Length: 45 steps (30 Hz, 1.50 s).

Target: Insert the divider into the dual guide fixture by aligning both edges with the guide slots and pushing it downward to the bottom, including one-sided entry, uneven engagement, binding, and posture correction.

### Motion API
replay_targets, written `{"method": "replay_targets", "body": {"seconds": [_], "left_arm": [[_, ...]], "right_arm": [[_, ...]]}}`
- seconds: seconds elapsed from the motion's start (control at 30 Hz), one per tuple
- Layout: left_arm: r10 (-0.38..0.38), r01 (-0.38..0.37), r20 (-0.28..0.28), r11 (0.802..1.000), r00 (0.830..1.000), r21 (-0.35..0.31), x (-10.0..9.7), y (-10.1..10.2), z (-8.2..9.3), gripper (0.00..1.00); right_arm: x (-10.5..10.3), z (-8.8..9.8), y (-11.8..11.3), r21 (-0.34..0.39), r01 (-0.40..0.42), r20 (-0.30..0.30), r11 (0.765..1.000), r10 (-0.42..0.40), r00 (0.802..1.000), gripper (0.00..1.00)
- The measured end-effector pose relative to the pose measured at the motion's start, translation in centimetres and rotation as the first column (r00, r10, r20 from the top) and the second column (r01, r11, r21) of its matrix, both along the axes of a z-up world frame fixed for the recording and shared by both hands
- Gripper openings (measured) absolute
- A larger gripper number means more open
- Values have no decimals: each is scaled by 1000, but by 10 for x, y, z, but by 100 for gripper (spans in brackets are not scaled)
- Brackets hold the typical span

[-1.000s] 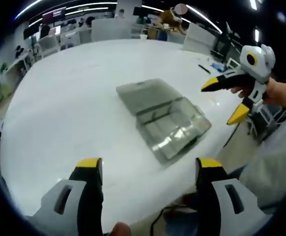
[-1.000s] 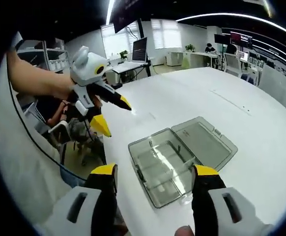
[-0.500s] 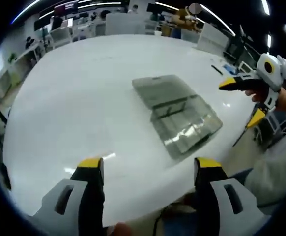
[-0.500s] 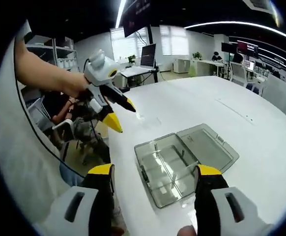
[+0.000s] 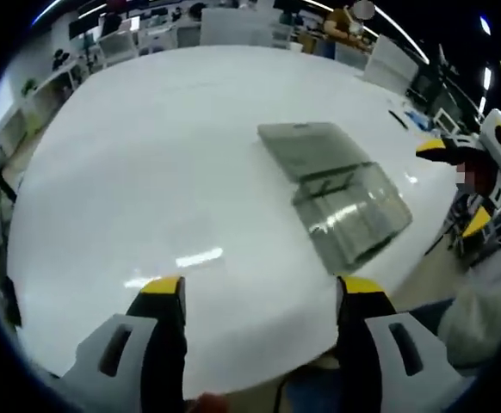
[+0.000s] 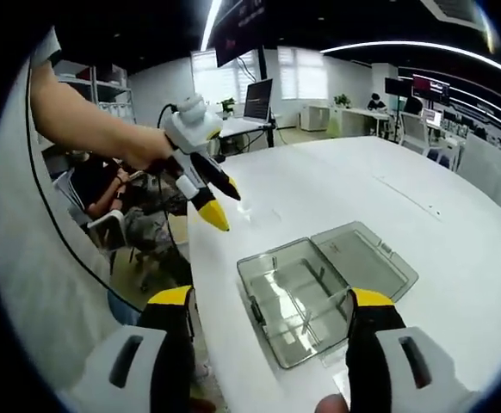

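Note:
A clear grey plastic box [image 6: 289,297] lies on the white table [image 6: 423,172] with its lid [image 6: 367,258] folded flat beside it. Thin partitions show inside the tray; I cannot tell which is the divider. My right gripper [image 6: 272,301] is open just short of the box, nothing between its jaws. My left gripper [image 6: 223,205], held by a bare arm, hangs open over the table's edge, up and left of the box. In the left gripper view the box [image 5: 354,206] sits ahead to the right. My left gripper [image 5: 261,292] is open over bare table there, and the right gripper [image 5: 455,185] is open at the far right.
The table's near edge [image 6: 201,284] runs just left of the box, with chairs and a seated person [image 6: 104,185] beyond it. Desks with a monitor [image 6: 257,96] stand at the back. Wide bare tabletop [image 5: 147,155] lies left of the box.
In the right gripper view the left gripper has come right, closer to the table's edge and the box. The left gripper view has swung left. Both grippers stay open; the box has not moved.

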<state>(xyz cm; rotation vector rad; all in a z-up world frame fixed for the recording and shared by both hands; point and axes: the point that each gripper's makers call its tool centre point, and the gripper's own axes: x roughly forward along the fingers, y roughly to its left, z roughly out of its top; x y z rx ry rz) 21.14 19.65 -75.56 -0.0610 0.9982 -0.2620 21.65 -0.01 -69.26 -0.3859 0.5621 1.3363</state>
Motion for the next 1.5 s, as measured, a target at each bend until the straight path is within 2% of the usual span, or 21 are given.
{"method": "replay_targets", "body": {"seconds": [0.1, 0.3, 0.63, 0.8, 1.13, 1.5], "left_arm": [[10, -10, -29, 1000, 1000, 2, 4, 5, -6, 68], [4, -5, -51, 1000, 999, -14, 10, 2, -15, 68], [30, -29, -125, 1000, 992, 10, 11, 11, -32, 65], [59, -57, -135, 998, 989, 13, 15, 13, -33, 64], [89, -83, -196, 996, 977, 37, 14, 18, -46, 64], [115, -110, -217, 993, 969, 36, 14, 19, -52, 63]], "right_arm": [[0, -1, -1, -6, 5, -3, 1000, -5, 1000, 71], [3, -2, -3, -8, 18, 2, 1000, -18, 1000, 72], [6, -2, -2, -9, 32, -4, 999, -32, 999, 74], [7, -1, -1, -11, 24, 2, 1000, -23, 1000, 74], [8, -2, -1, -8, 23, -6, 1000, -23, 1000, 75], [9, -1, -4, -10, 32, -13, 999, -32, 999, 75]]}}
